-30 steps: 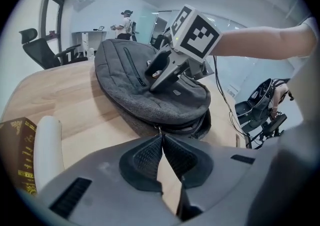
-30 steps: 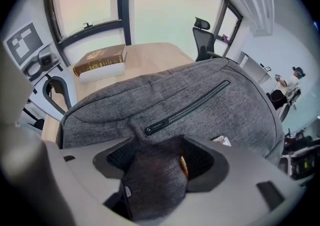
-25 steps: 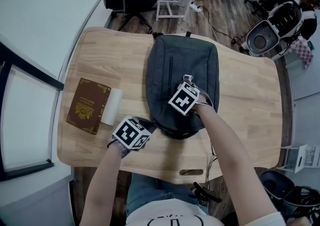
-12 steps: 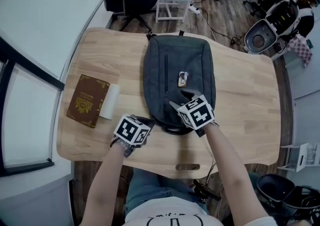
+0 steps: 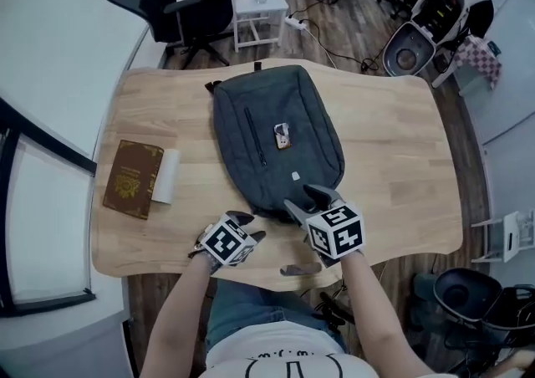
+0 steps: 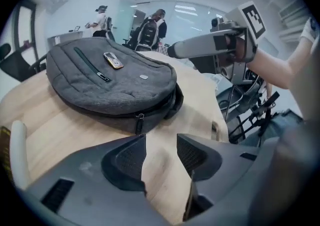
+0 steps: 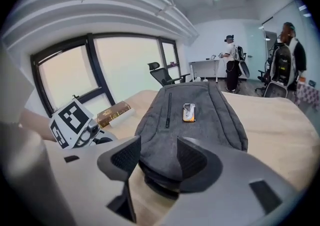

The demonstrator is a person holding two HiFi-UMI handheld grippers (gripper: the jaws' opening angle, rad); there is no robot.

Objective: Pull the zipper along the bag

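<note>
A dark grey backpack (image 5: 276, 142) lies flat on the wooden table (image 5: 393, 159), and a dark zipper pull (image 6: 139, 120) hangs at its near side. A small orange-and-white item (image 5: 283, 135) rests on top of the bag. My left gripper (image 5: 249, 226) hovers over bare wood just short of the bag's near-left corner. Its jaws are opening with nothing between them, as the left gripper view (image 6: 161, 145) shows. My right gripper (image 5: 308, 201) is at the bag's near end, above the fabric. Its jaws are closing a little and grip nothing, as seen in the right gripper view (image 7: 159, 155).
A brown book (image 5: 132, 178) and a white roll (image 5: 165, 176) lie on the table's left side. The table's front edge, with a slot (image 5: 301, 268), is just below both grippers. Office chairs, a small white table (image 5: 255, 8) and people stand beyond the far edge.
The left gripper has come off the bag's near-left corner and opened. The right gripper drew back from the bag's top to its near end, uncovering the small item.
</note>
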